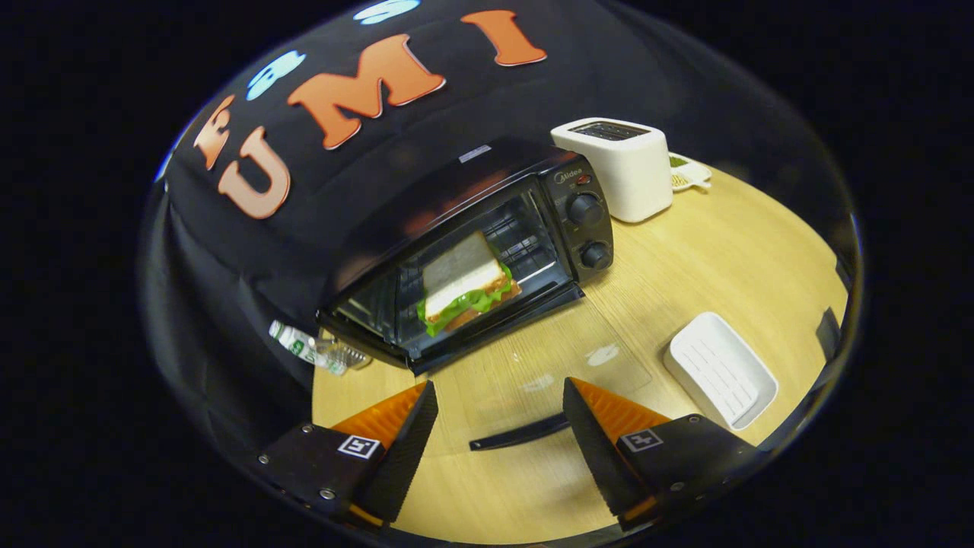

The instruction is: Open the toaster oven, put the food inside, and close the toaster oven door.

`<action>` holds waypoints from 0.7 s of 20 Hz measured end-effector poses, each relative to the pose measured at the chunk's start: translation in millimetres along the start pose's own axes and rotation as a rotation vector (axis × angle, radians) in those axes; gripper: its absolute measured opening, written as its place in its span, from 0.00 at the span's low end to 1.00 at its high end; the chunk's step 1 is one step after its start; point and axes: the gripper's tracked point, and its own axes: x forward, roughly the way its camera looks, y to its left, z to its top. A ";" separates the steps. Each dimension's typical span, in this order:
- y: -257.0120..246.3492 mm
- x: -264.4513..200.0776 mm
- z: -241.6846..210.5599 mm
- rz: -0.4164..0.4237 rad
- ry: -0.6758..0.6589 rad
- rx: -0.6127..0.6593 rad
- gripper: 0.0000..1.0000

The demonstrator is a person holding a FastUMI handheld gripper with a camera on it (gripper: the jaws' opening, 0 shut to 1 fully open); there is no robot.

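The black toaster oven [487,243] beyond the gripper holds a sandwich [466,283] with white bread and green lettuce, near a white toaster [620,167], a white ribbed tray [720,369] and the light wooden table [730,259].

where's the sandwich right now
The lettuce sandwich sits inside the open black toaster oven, beyond its lowered glass door and the open gripper.

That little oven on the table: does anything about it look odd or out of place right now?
Nothing is damaged. The toaster oven has its glass door folded flat onto the table, handle between the open gripper fingers. The sandwich inside leans tilted, lettuce hanging out. A crumpled plastic bottle lies beside the oven.
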 end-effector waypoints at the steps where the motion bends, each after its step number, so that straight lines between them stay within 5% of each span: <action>1: -5.1 -1.6 -7.6 -0.023 0.008 -0.076 0.98; 6: -21.7 7.8 -57.1 -0.105 0.101 -0.377 0.99; 14: -33.4 44.7 -107.9 -0.160 0.225 -0.416 1.00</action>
